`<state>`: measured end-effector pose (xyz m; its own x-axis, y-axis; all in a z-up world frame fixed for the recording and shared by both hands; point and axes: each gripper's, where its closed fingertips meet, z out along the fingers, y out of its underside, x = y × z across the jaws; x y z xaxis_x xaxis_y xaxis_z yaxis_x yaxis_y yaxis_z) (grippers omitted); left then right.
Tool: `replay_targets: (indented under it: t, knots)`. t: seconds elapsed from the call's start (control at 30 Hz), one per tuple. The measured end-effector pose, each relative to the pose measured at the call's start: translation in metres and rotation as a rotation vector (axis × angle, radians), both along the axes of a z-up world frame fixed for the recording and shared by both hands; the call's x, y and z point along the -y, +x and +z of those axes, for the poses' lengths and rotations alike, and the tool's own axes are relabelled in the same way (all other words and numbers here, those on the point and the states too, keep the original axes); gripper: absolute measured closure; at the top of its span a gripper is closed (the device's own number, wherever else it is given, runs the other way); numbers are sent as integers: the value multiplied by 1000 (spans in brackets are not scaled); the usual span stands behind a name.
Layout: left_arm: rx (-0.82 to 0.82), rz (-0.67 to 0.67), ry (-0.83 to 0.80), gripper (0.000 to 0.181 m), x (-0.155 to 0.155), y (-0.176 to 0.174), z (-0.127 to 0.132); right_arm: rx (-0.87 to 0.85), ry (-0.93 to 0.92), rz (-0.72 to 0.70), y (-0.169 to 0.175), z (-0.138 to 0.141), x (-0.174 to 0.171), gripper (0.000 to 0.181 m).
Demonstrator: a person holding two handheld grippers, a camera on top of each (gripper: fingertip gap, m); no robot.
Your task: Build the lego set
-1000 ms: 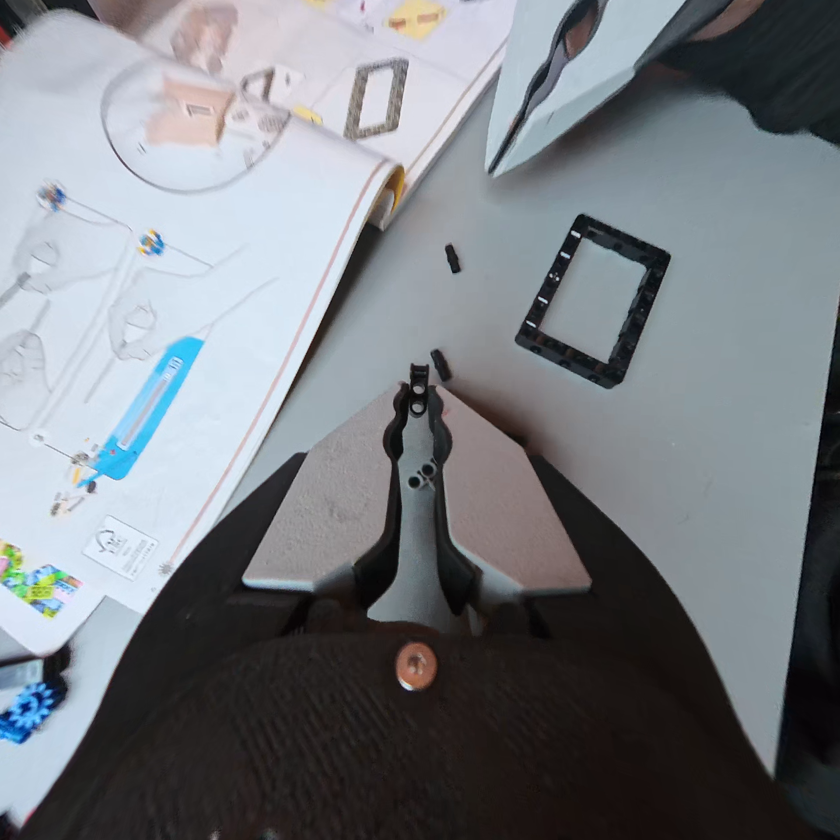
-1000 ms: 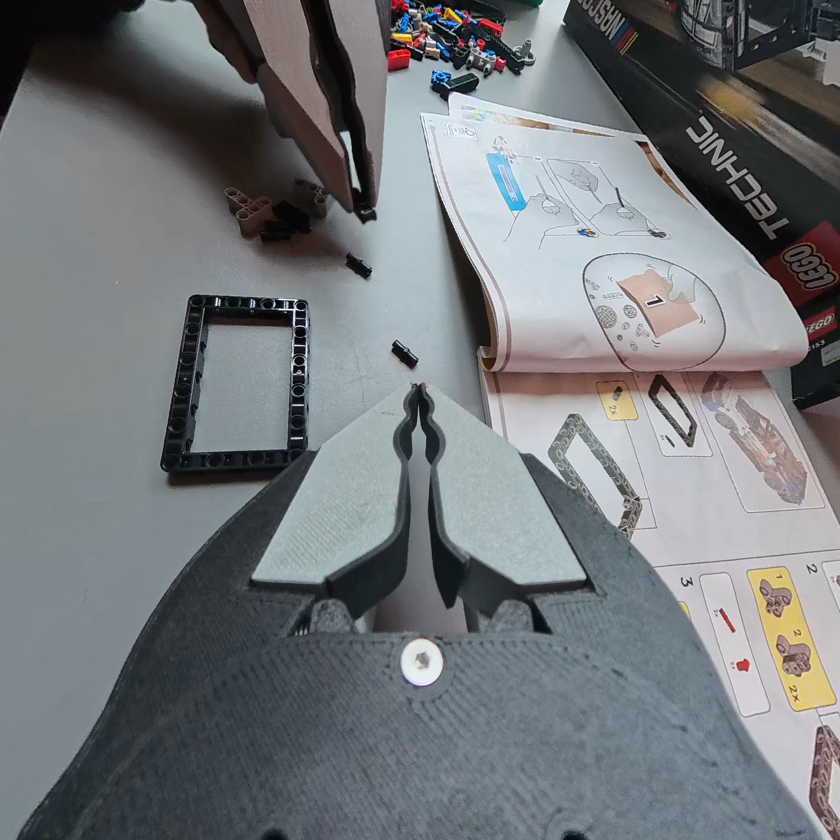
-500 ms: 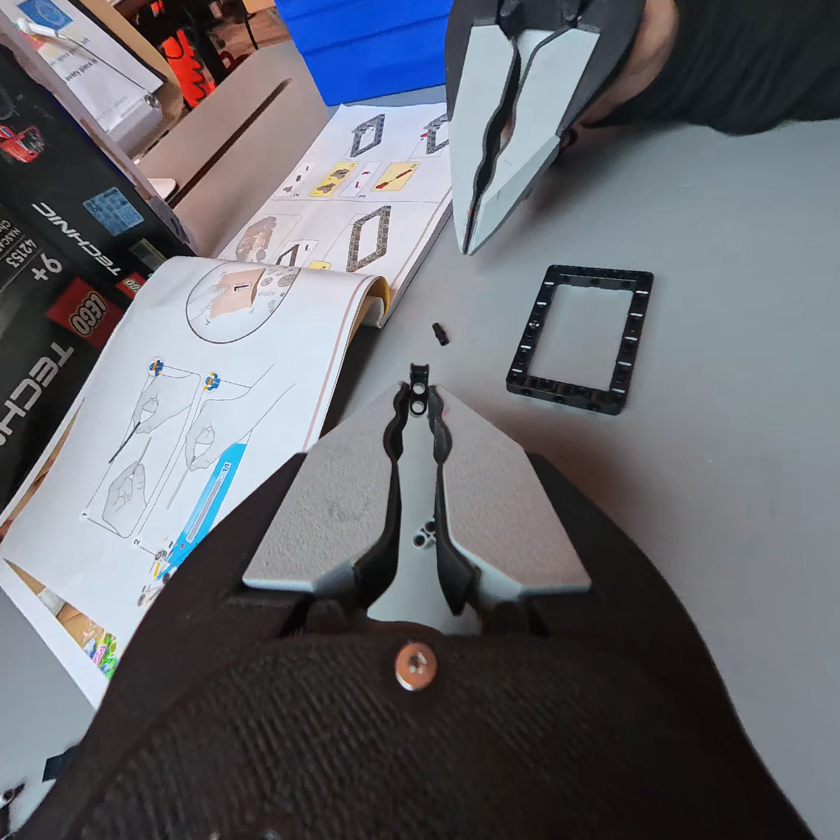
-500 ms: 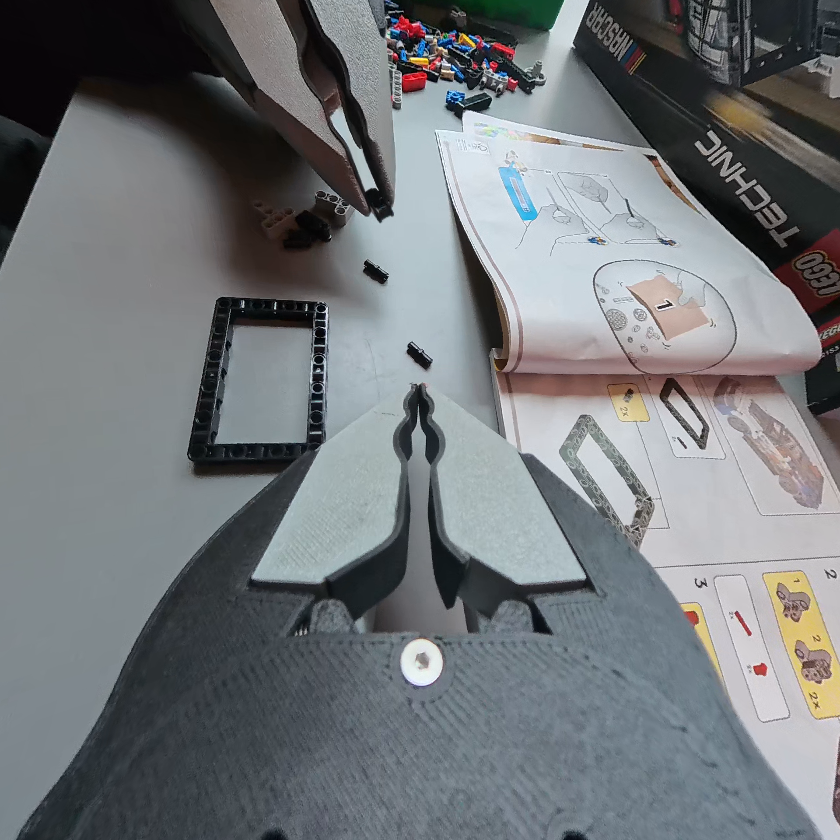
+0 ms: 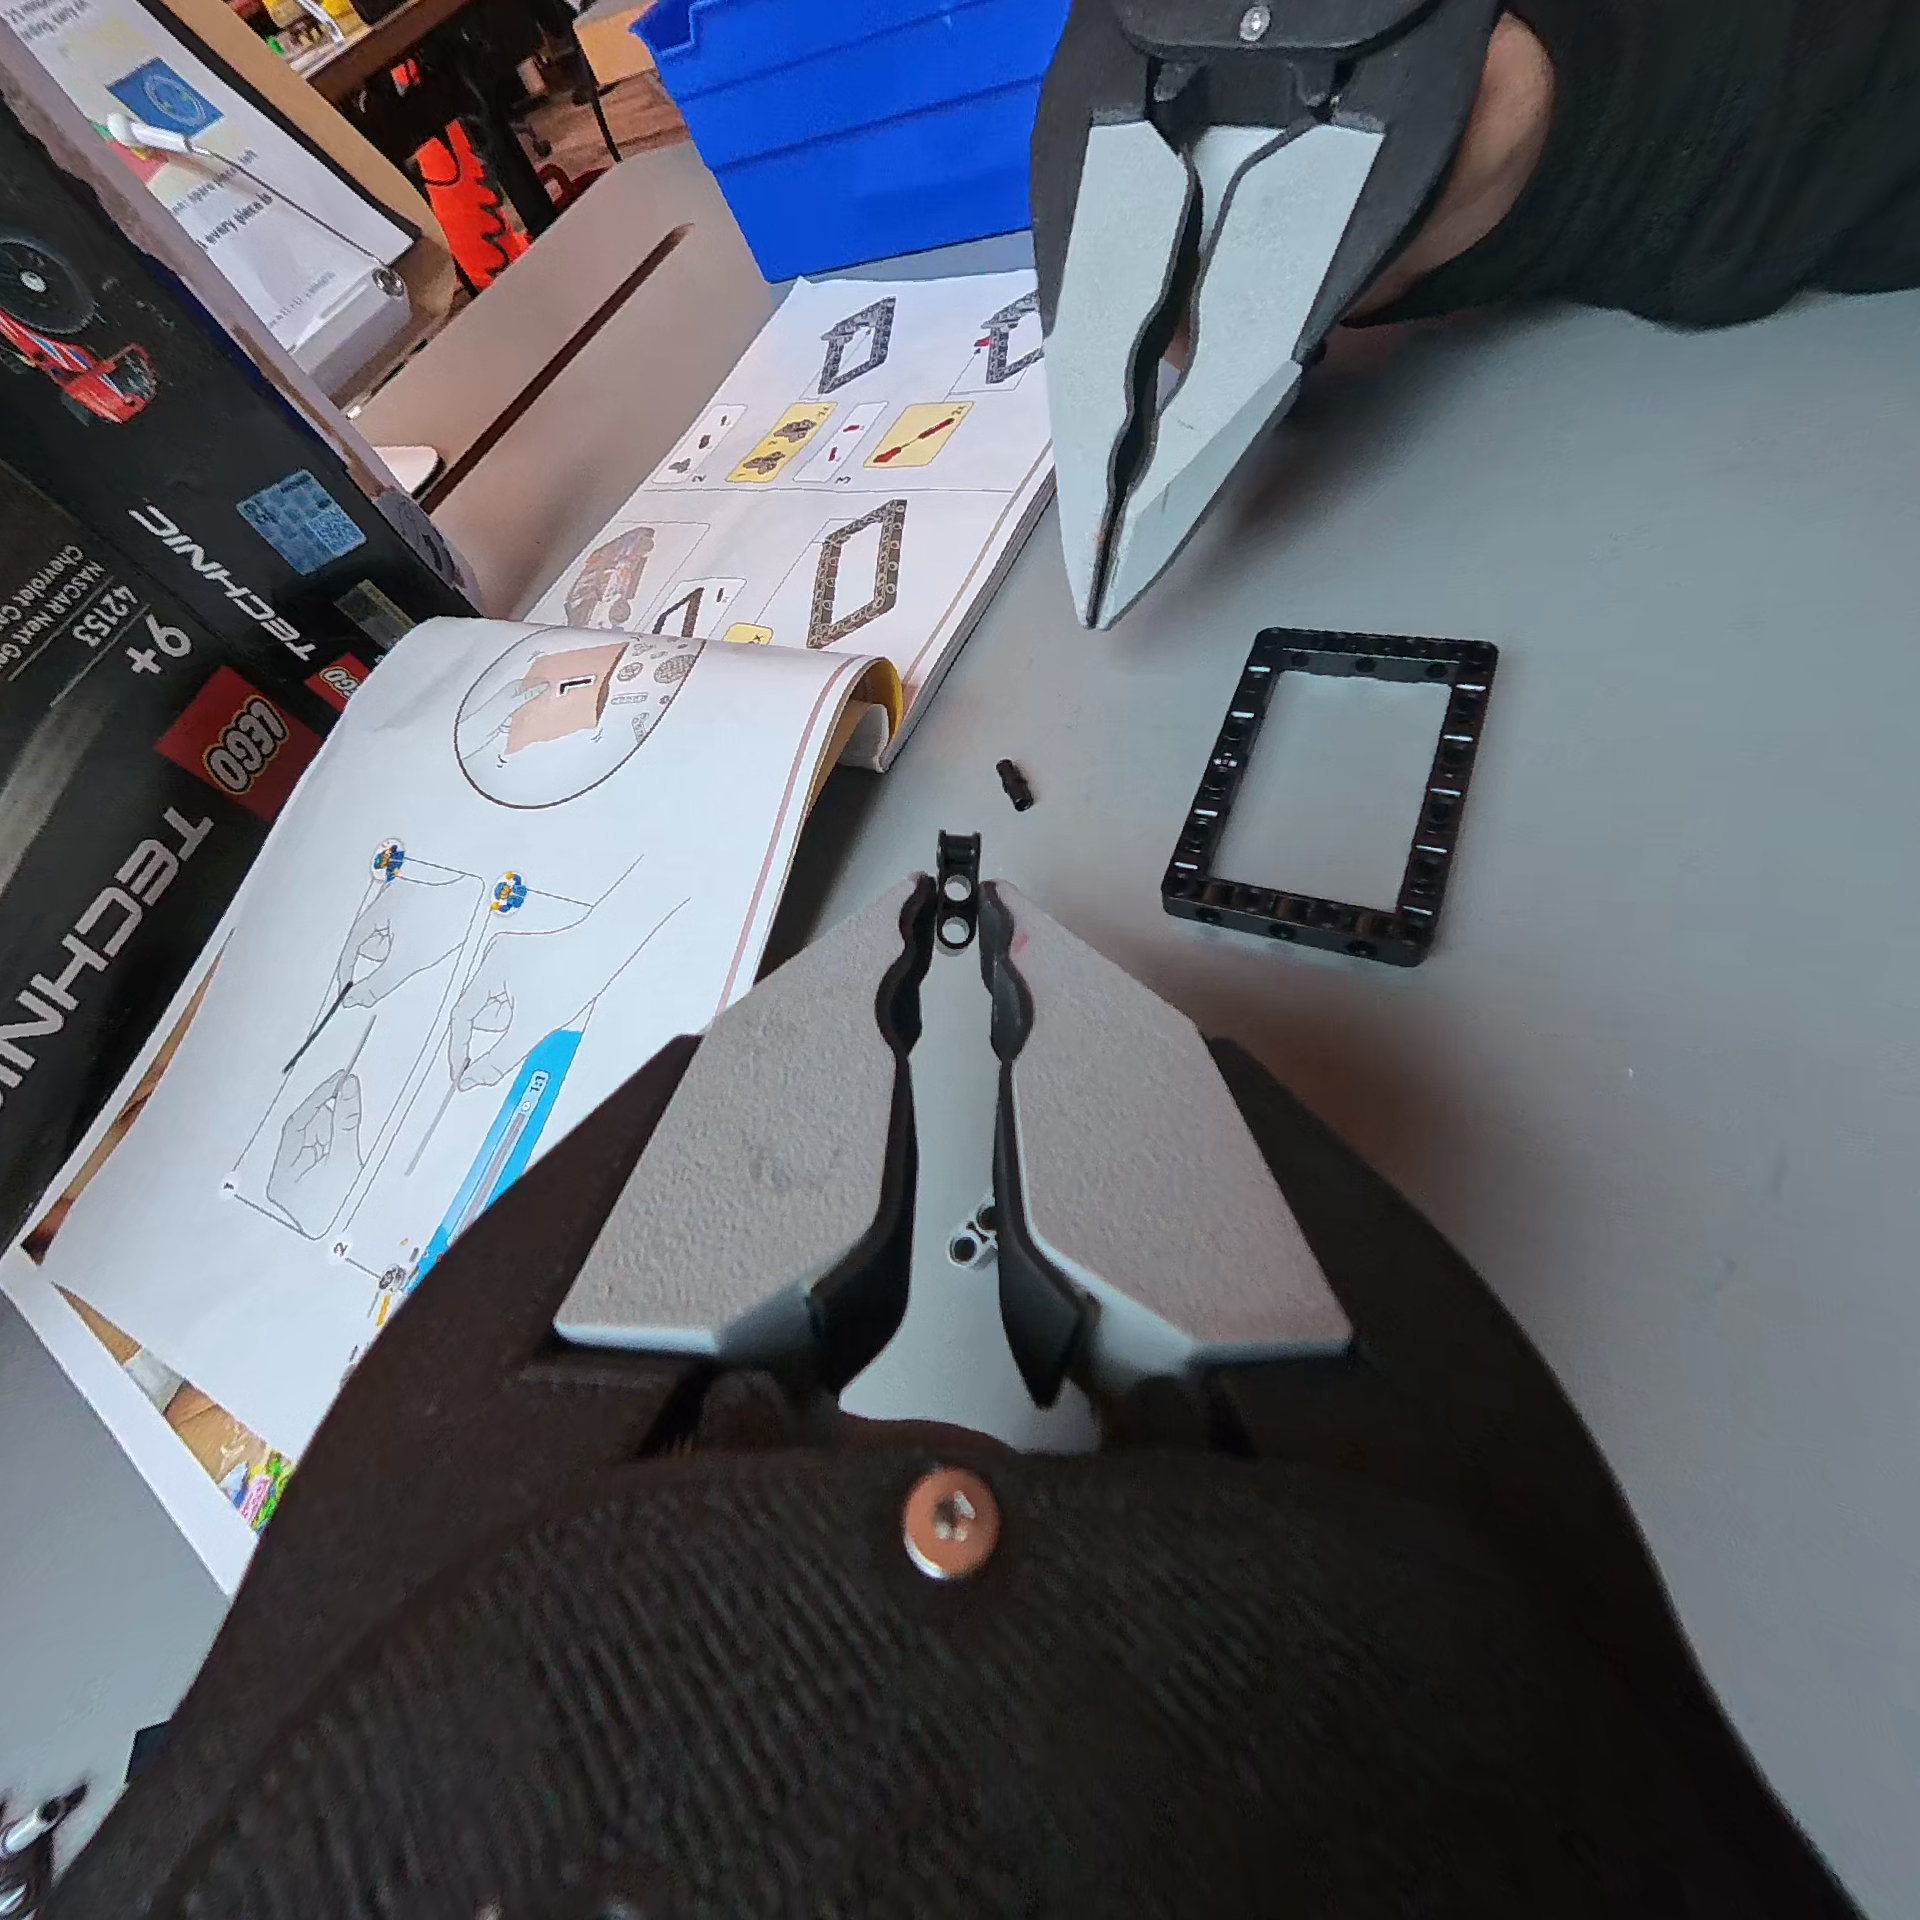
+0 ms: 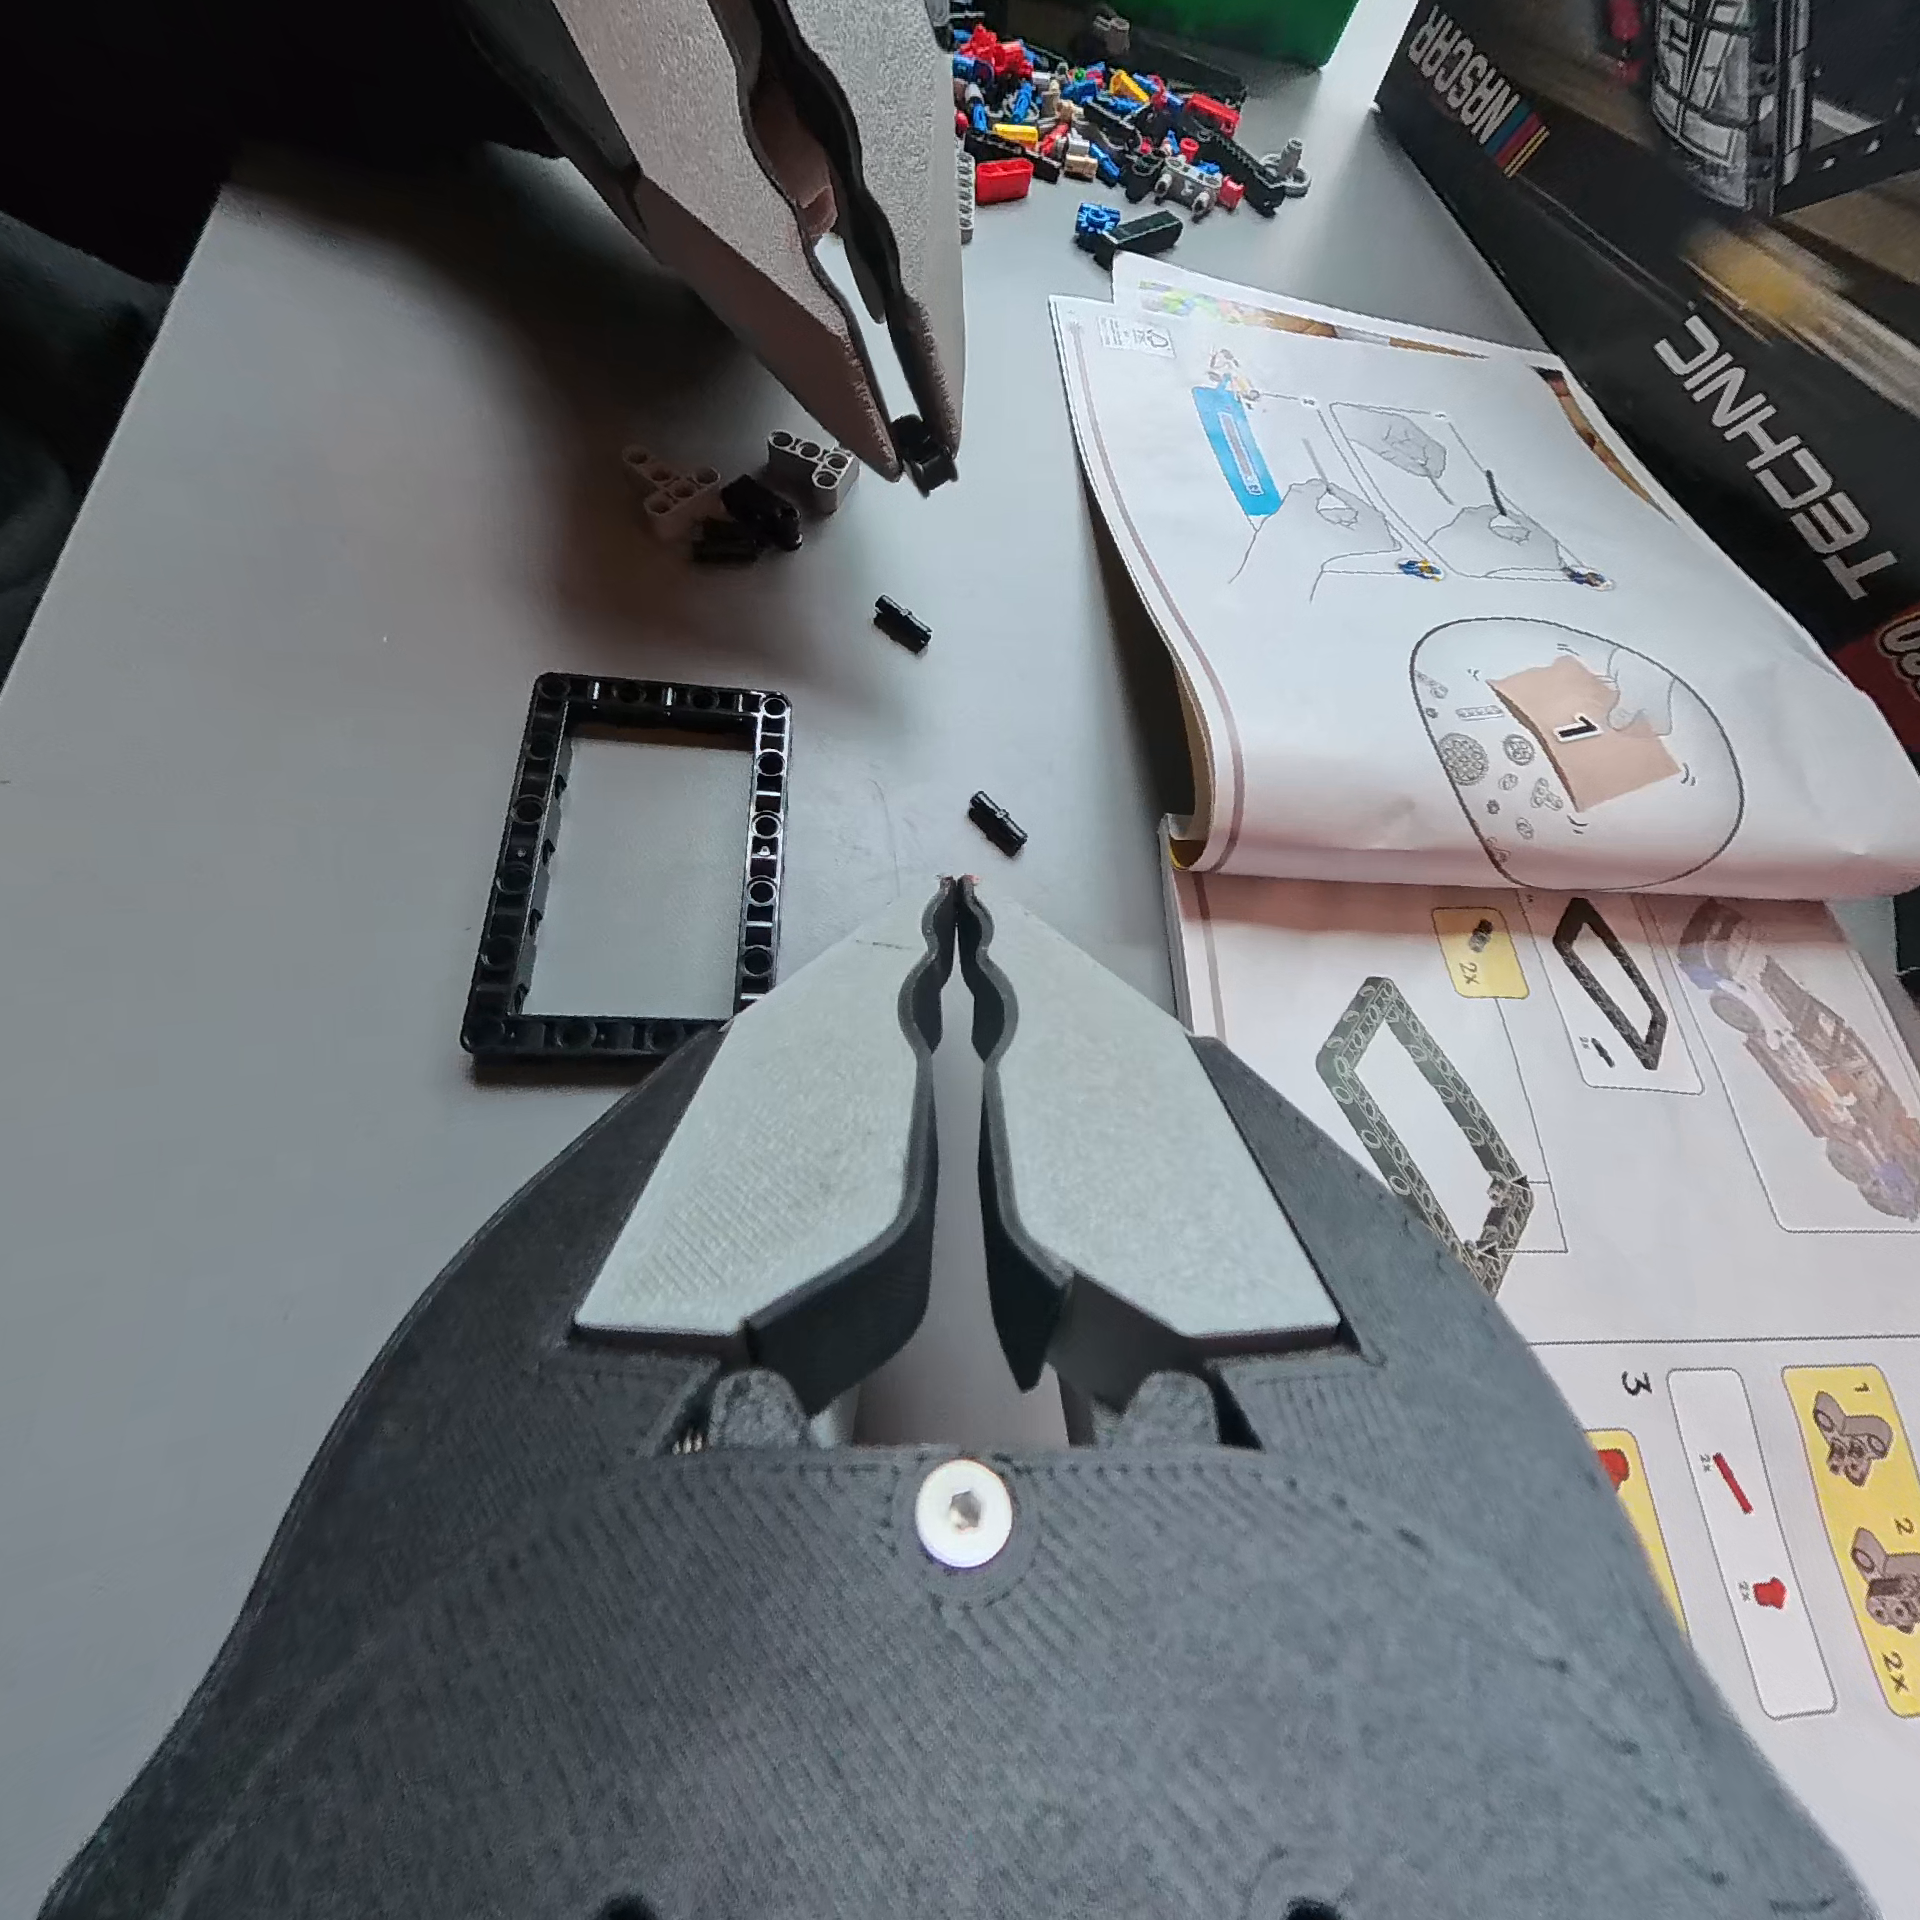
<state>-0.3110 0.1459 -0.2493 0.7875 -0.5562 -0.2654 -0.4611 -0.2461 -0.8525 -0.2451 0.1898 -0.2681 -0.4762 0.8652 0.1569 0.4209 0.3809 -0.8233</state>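
Observation:
My left gripper (image 5: 957, 896) is shut on a small black connector piece (image 5: 957, 883) and holds it above the grey table; it also shows in the right wrist view (image 6: 920, 457). A black rectangular frame (image 5: 1335, 795) lies flat to its right, seen too in the right wrist view (image 6: 634, 862). My right gripper (image 6: 958, 885) is shut and empty, and hangs tip-down beyond the frame in the left wrist view (image 5: 1096, 613). Two black pins (image 6: 901, 623) (image 6: 997, 823) lie loose between the grippers; one shows in the left wrist view (image 5: 1015, 784).
An open instruction booklet (image 6: 1455, 727) lies beside the pins, with the black set box (image 6: 1714, 260) behind it. A small cluster of grey and black parts (image 6: 743, 494) lies under the left gripper. A pile of coloured bricks (image 6: 1101, 114) and a blue bin (image 5: 862, 125) stand farther off. Some 9 centimetres of space lies between my two pairs of fingers.
My left gripper has lifted and tilted back with the black connector, away from the table. The right gripper has stayed shut and drawn back slightly.

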Motion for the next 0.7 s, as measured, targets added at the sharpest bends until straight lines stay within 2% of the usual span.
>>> replay_targets:
  t: [0.7]
  knots:
    - [-11,42,4,176,-4,-8,-2,-2,7,61,3,2,16,181]
